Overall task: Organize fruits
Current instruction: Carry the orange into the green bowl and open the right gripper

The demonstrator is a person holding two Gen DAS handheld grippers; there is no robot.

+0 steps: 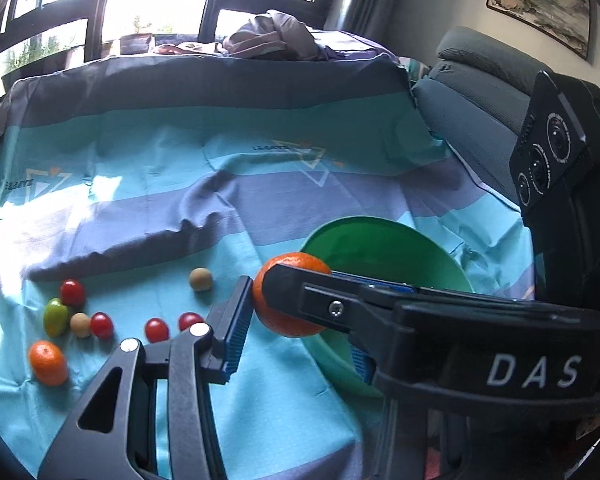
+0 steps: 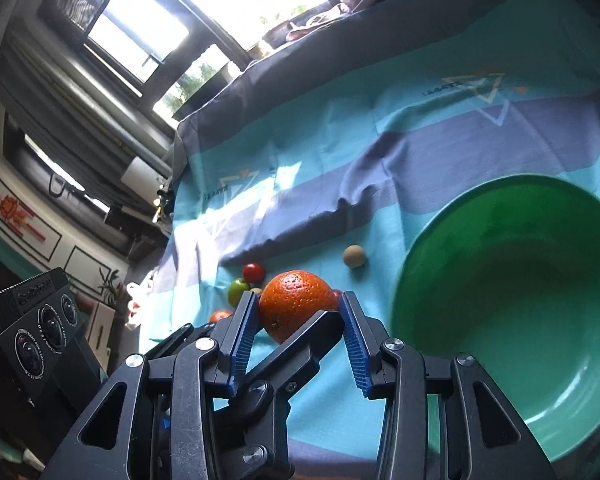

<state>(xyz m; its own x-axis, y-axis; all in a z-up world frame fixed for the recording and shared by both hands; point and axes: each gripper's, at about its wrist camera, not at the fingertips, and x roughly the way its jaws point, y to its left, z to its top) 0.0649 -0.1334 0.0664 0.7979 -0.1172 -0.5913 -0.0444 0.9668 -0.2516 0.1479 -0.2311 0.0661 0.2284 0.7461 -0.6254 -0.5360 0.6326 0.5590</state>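
Observation:
A large orange (image 2: 296,304) sits between the blue pads of my right gripper (image 2: 298,312), which is shut on it. In the left wrist view the same orange (image 1: 288,300) is flanked by my left finger (image 1: 236,320) and the right gripper's dark finger (image 1: 300,284). My left gripper (image 1: 296,316) is wide open and its right finger is hidden behind the right gripper's body (image 1: 480,352). A green bowl (image 2: 512,308) stands just right of the orange, and also shows in the left wrist view (image 1: 380,240).
Several small fruits lie left on the striped blue cloth (image 1: 180,200): red cherry tomatoes (image 1: 72,292), a green one (image 1: 56,316), a small orange (image 1: 48,362), tan balls (image 1: 201,279). A grey sofa (image 1: 480,100) stands at the right.

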